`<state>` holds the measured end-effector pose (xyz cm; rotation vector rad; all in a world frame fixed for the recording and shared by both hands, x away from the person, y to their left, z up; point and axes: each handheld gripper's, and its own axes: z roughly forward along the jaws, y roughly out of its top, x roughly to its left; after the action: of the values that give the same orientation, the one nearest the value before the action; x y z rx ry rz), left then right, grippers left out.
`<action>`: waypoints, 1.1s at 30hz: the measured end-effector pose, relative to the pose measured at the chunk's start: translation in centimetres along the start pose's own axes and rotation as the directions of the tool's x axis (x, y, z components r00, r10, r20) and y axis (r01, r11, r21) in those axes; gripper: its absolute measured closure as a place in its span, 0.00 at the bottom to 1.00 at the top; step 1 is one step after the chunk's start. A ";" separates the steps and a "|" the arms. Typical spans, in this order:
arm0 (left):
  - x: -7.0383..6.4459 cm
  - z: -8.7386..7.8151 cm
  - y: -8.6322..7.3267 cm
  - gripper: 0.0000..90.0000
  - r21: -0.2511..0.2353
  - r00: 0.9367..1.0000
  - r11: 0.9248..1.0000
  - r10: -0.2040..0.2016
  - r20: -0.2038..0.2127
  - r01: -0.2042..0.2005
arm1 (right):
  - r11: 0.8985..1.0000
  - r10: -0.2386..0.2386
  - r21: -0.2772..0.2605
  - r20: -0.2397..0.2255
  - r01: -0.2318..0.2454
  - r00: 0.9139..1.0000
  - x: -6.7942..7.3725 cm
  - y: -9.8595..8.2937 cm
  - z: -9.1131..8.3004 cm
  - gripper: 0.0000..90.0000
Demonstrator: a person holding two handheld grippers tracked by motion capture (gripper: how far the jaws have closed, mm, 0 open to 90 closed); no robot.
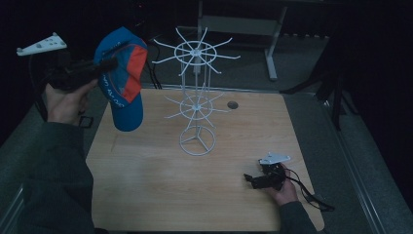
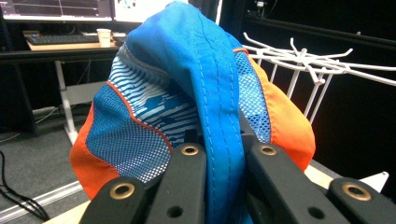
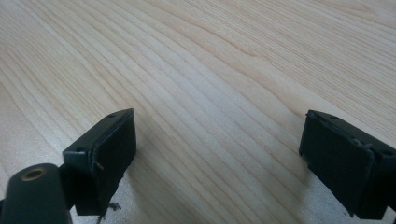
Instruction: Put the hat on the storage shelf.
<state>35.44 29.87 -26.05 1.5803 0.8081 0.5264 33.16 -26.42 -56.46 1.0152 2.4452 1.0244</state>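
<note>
A blue and orange cap hangs in the air over the table's left rear corner, brim down. My left gripper is shut on its crown; in the left gripper view blue fabric is pinched between the two black jaws. A white wire hat stand with two tiers of spokes rises at the middle of the wooden table, just right of the cap. My right gripper rests low at the table's front right, held by a hand. Its jaws stand wide apart over bare wood, nothing between them.
A small round hole sits in the tabletop behind the stand. A cable trails from the right gripper toward the front right edge. A desk with monitors and a cup stands beyond the table.
</note>
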 end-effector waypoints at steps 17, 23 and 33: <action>0.1 0.1 0.3 0.98 -0.031 0.999 0.999 -0.008 0.043 0.009 | 1.000 0.000 0.000 0.000 0.000 1.000 0.0 0.0 0.0 0.12; -0.1 0.1 0.5 0.98 -0.038 0.999 0.999 0.002 0.053 0.000 | 1.000 -0.001 0.000 0.000 0.001 1.000 0.0 0.0 0.0 0.12; -0.5 0.4 0.7 0.98 -0.065 0.996 0.998 0.005 0.088 0.000 | 1.000 -0.003 0.001 0.000 0.003 1.000 0.0 0.0 0.0 0.12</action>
<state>35.54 29.21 -25.38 1.5342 0.7158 0.4768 33.17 -26.43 -56.46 1.0118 2.4461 1.0226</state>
